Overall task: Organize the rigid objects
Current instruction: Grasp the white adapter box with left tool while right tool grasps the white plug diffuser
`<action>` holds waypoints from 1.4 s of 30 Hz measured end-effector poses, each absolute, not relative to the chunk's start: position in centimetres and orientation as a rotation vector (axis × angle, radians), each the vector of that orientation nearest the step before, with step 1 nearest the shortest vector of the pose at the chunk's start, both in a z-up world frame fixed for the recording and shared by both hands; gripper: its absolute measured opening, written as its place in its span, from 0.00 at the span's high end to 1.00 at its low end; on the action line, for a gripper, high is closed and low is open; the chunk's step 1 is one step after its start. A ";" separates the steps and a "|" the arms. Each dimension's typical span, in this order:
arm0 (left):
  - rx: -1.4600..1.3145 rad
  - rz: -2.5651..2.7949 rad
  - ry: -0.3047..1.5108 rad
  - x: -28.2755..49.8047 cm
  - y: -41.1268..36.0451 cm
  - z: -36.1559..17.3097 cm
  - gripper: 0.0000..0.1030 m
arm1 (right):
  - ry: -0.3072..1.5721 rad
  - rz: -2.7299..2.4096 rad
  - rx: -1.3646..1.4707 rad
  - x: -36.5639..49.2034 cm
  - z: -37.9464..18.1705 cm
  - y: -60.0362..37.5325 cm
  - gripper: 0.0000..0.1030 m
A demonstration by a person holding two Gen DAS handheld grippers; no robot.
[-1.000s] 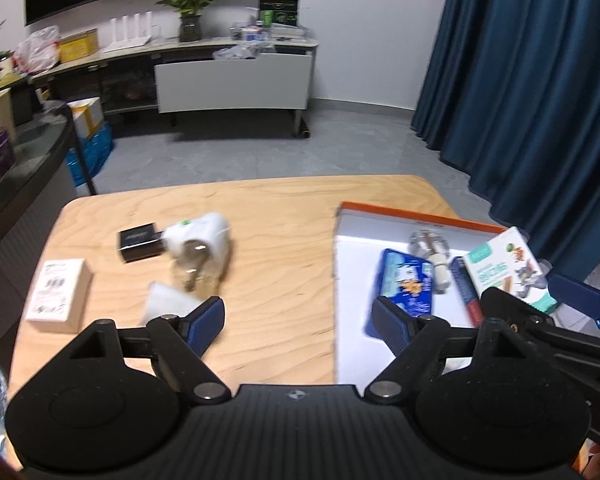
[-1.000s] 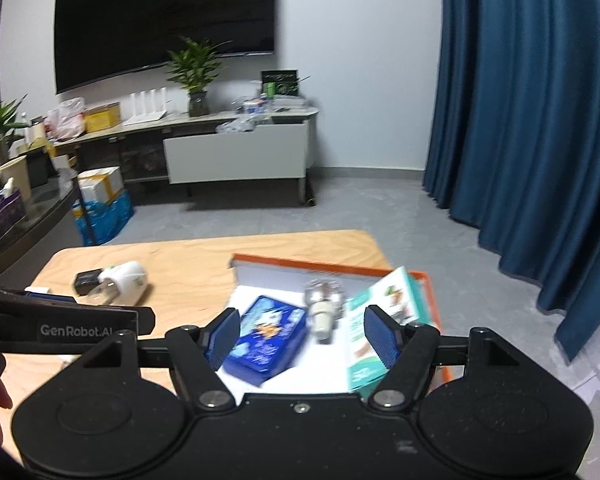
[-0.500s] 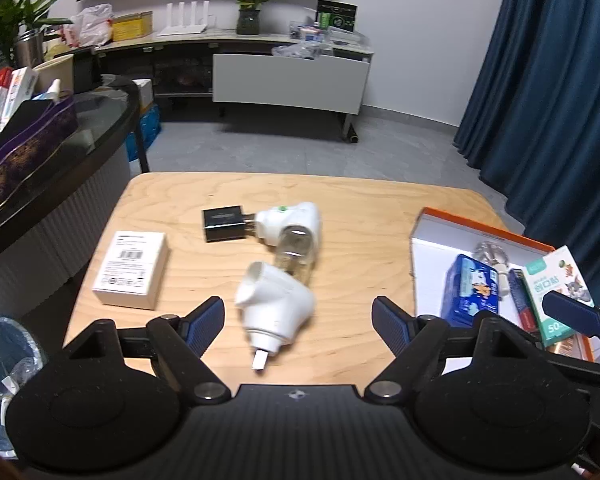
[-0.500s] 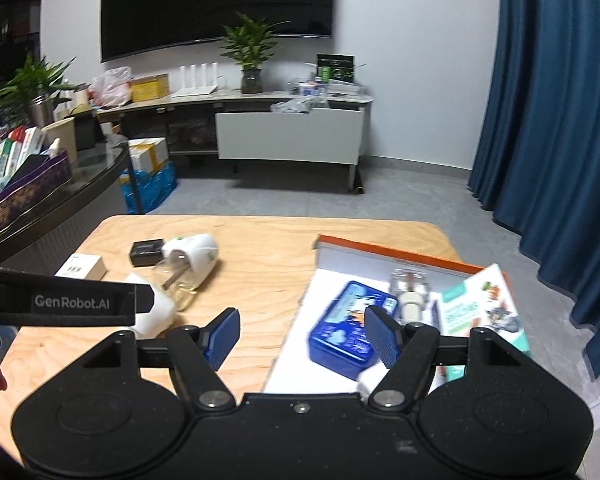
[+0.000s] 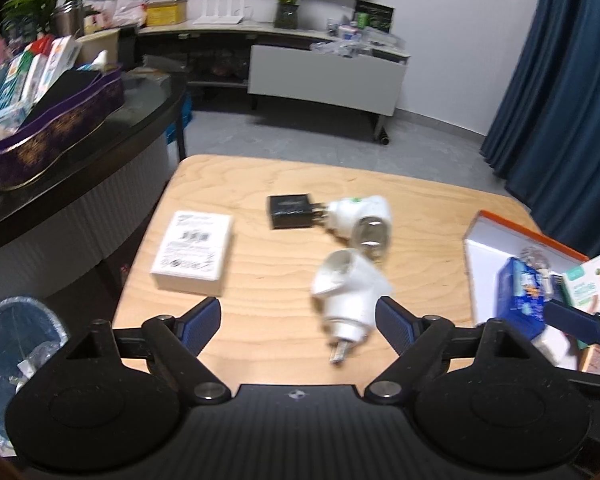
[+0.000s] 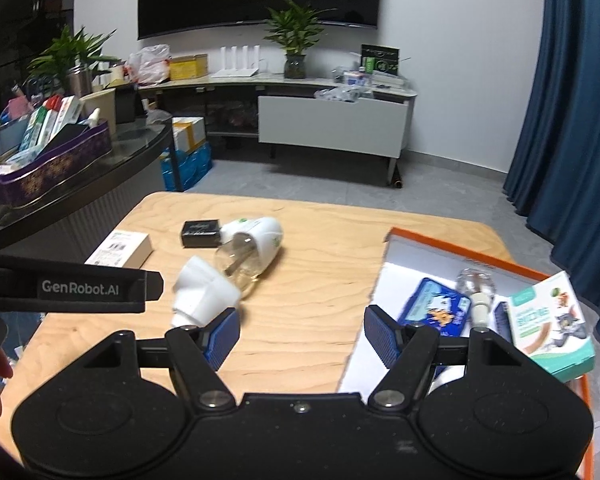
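Observation:
On the wooden table [image 5: 260, 184] lie a white plug-in device [image 5: 348, 292], a second white device with a clear bottle [image 5: 364, 220], a black adapter [image 5: 290, 211] and a white box [image 5: 194, 250]. My left gripper [image 5: 298, 320] hangs over the table's near edge, its jaws opening, with the near white device lying between them, untouched. My right gripper [image 6: 302, 330] stands open above the table beside the orange-rimmed tray [image 6: 440, 242], nothing between its fingers. The tray holds a blue tin [image 6: 438, 308], a clear bottle [image 6: 476, 284] and a green-white carton [image 6: 552, 320].
A dark curved counter [image 5: 80, 168] with a purple basket of boxes stands left of the table. A blue-lined bin [image 5: 16, 344] sits on the floor at the lower left. Blue curtains [image 6: 580, 120] hang at the right; a low white cabinet [image 6: 332, 120] stands at the far wall.
Both views have swung left: the tray slid toward the right edge and the loose table objects came to the middle. The near white device now lies between the left gripper's wider jaws.

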State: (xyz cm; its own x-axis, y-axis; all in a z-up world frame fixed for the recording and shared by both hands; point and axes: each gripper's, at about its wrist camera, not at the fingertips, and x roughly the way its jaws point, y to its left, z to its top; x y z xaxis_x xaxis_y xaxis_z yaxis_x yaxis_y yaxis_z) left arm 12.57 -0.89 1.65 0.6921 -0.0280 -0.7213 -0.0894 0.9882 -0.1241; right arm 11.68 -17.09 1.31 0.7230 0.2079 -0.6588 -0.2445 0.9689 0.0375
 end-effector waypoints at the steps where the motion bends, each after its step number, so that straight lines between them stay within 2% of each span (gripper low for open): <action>1: -0.159 0.046 0.813 12.7 -0.4 1.4 0.15 | 0.726 0.257 -0.054 11.7 1.1 -16.9 0.21; 11: -0.164 0.121 0.826 16.5 3.8 -1.2 0.09 | 0.777 0.286 -0.021 12.3 -0.5 -15.8 0.21; 20: -0.134 0.179 0.852 20.1 5.7 -3.3 0.09 | 0.796 0.323 0.013 13.7 -1.6 -14.9 0.21; 22: -0.134 0.177 0.853 20.6 6.0 -3.5 0.13 | 0.807 0.328 0.040 14.2 -1.8 -14.7 0.21; 23: -0.132 0.175 0.852 20.8 6.0 -3.6 0.19 | 0.817 0.334 0.058 14.6 -2.0 -14.5 0.21; 25: -0.119 0.170 0.843 21.0 5.9 -3.7 0.24 | 0.838 0.343 0.096 15.2 -2.3 -14.1 0.21; 27: -0.107 0.158 0.829 21.0 5.7 -3.6 0.42 | 0.844 0.352 0.125 15.6 -2.7 -13.6 0.20; 40: -0.109 0.122 0.775 18.6 5.6 -2.2 0.42 | 0.893 0.361 0.110 19.7 -5.7 -9.0 0.15; 42: -0.109 0.121 0.770 18.3 5.5 -1.9 0.42 | 0.867 0.346 0.090 19.7 -5.7 -8.7 0.25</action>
